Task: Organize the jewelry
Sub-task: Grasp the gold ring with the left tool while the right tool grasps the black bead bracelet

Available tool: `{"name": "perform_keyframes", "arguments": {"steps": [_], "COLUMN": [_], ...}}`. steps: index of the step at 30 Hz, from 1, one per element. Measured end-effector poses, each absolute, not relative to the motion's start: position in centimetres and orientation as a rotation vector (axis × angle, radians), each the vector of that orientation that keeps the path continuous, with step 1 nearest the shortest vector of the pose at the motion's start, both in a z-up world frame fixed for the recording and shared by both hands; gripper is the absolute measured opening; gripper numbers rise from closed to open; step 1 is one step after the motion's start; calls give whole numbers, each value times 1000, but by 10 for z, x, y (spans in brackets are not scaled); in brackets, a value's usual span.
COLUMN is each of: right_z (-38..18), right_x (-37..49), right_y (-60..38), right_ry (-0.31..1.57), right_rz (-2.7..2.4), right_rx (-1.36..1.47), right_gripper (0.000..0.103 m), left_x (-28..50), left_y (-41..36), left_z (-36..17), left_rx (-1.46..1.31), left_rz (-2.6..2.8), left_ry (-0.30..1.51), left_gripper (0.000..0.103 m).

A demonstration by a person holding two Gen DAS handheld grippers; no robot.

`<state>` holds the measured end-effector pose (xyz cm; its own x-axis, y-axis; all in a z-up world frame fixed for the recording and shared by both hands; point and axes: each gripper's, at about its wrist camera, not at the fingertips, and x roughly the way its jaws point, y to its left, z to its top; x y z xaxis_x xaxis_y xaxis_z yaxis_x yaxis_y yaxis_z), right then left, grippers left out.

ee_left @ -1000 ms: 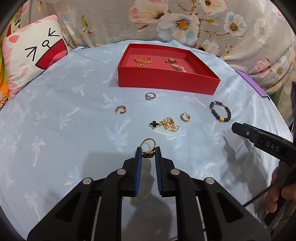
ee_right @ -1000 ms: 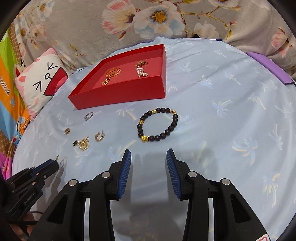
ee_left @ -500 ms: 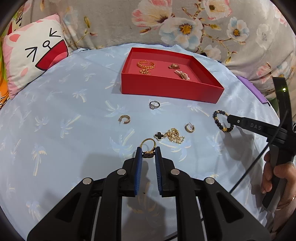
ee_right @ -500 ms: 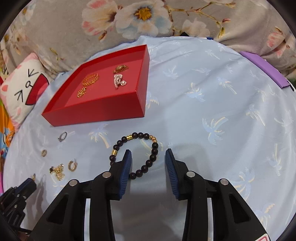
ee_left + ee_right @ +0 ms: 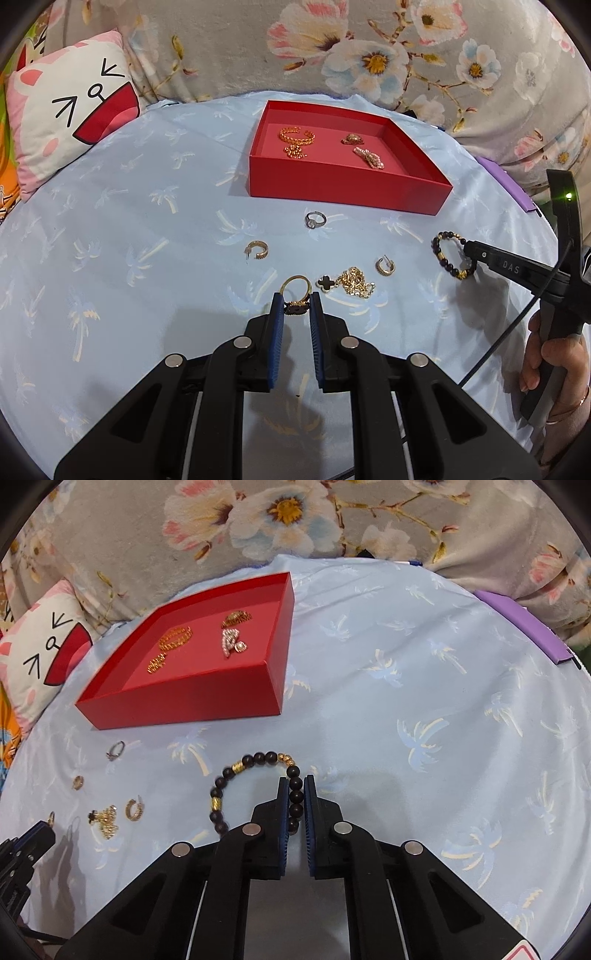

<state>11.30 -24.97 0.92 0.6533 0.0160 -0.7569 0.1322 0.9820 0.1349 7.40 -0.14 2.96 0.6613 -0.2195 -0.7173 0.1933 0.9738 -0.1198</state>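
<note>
right gripper (image 5: pixel 296 786) having just closed, blue pads pinching dark beaded bracelet (image 5: pixel 236 771) by its right side, rest of loop lying on pale blue palm-print cloth (image 5: pixel 406 686). left gripper (image 5: pixel 296 301) clamping gold ring (image 5: pixel 294 286), ring standing up between pads. red tray (image 5: pixel 343 184) sitting farther back, holding gold bangle (image 5: pixel 297 136) and other small pieces. silver ring (image 5: pixel 315 220), two gold hoop earrings, gold chain with black clover (image 5: pixel 345 282) lying loose between tray and grippers. cat-face pillow (image 5: pixel 70 110) sitting at left.
</note>
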Motion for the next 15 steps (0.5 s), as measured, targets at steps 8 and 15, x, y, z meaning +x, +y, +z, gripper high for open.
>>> {"name": "perform_keyframes", "arguments": {"steps": [8,15], "right_z": [55,99], "right_x": [95,105], "right_y": [-246,-231], "right_ry": [756,685], "right_rz": [-28,34], "right_rx": [176,120], "right_gripper": [7,7], "left_x": [78,98], "left_y": [-2,-10], "left_z": [54,90], "left_rx": [-23,1], "left_rz": [-253,-279], "left_ry": [774,713], "left_gripper": [13,13]}}
